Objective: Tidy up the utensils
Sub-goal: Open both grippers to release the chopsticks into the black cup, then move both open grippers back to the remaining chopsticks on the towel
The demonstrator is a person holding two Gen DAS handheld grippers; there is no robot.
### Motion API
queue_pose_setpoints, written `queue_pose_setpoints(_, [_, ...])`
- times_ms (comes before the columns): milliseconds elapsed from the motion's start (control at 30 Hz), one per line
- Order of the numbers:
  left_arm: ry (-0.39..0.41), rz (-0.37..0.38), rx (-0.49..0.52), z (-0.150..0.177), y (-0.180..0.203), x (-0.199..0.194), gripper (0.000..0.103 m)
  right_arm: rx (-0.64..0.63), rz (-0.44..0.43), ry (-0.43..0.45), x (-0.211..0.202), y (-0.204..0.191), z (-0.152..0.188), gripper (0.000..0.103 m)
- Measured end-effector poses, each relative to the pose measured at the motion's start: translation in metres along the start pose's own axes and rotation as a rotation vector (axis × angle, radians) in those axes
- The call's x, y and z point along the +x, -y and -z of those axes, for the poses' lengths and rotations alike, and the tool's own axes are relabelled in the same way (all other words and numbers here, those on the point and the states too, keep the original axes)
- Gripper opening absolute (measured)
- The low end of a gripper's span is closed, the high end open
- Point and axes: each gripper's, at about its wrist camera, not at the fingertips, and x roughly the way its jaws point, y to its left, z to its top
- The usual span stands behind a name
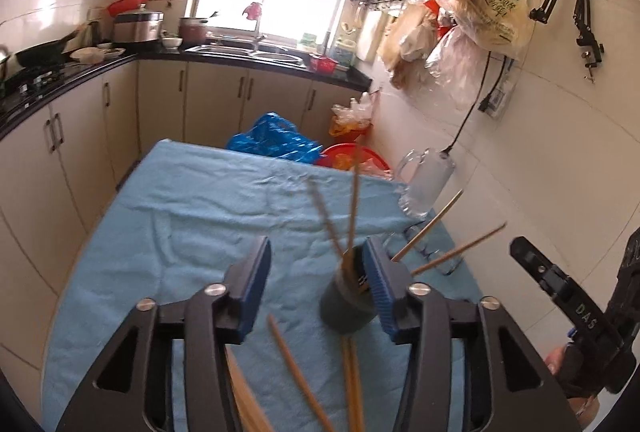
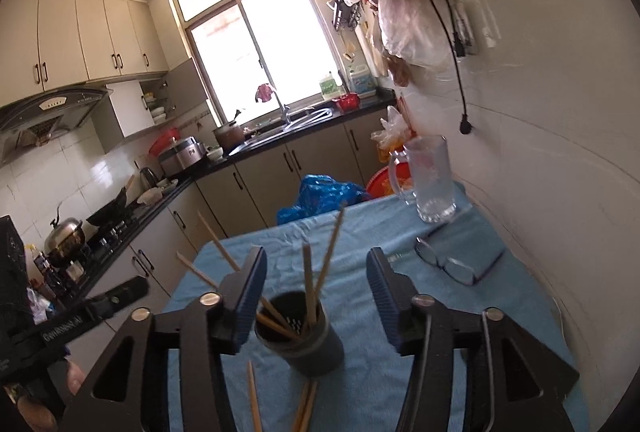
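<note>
A blue cloth (image 2: pixel 360 372) covers the table under both tools. The dark holder (image 2: pixel 299 336) stands between the right gripper (image 2: pixel 316 296)'s parted jaws, untouched, chopsticks (image 2: pixel 308 284) rising from it. The left gripper (image 1: pixel 316 288), jaws apart, has the holder just inside its right pad; loose chopsticks (image 1: pixel 296 372) lie nearer the camera.

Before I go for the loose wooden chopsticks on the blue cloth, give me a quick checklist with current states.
1. Left gripper open, nothing between its pads: ok.
2. Right gripper open, nothing held: ok.
3. Dark cylindrical holder upright on the blue cloth: ok.
4. Four wooden chopsticks stand in the holder, splayed apart: ok.
5. Loose chopsticks on the cloth near the holder: not ok, not yet stored.
6. Glass mug and eyeglasses stand apart from the holder: ok.
</note>
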Motion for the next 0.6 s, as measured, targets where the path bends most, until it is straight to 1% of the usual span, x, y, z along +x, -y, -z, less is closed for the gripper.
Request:
queue_pose_setpoints(33, [0.002,-0.022,0.000,0.009,-0.005,-0.002,0.054,0.005,0.003,-0.006,-0.003,0.002,0.009,0.062])
queue_pose_setpoints(67, [0.005,-0.049,-0.005,0.019,-0.010,-0.005,0.055,0.008,0.008,-0.016,-0.005,0.004,0.019,0.063])
queue_pose_setpoints(200, [-0.013,-0.118,-0.028,0.058,-0.033,-0.006,0.055,0.013,0.027,-0.066,-0.005,0.009,0.052,0.064])
queue_pose_setpoints(300, [-0.006,-0.212,0.003,0.091,-0.044,-0.004,0.056,-0.004,0.054,-0.123,0.004,0.011,0.083,0.064])
queue_pose_setpoints(367, [-0.027,-0.240,0.013,0.110,-0.054,-0.003,0.057,-0.015,0.059,-0.174,0.011,0.012,0.099,0.064])
queue_pose_setpoints(433, [-0.049,-0.246,0.002,0.125,-0.063,0.000,0.058,-0.003,0.055,-0.225,0.016,0.013,0.111,0.064])
queue_pose_setpoints(533, [-0.068,-0.255,-0.029,0.138,-0.076,0.004,0.059,0.007,0.052,-0.265,0.018,0.015,0.119,0.064])
queue_pose_setpoints(600, [-0.075,-0.290,-0.040,0.144,-0.083,0.008,0.059,0.007,0.054,-0.280,0.019,0.014,0.121,0.064])
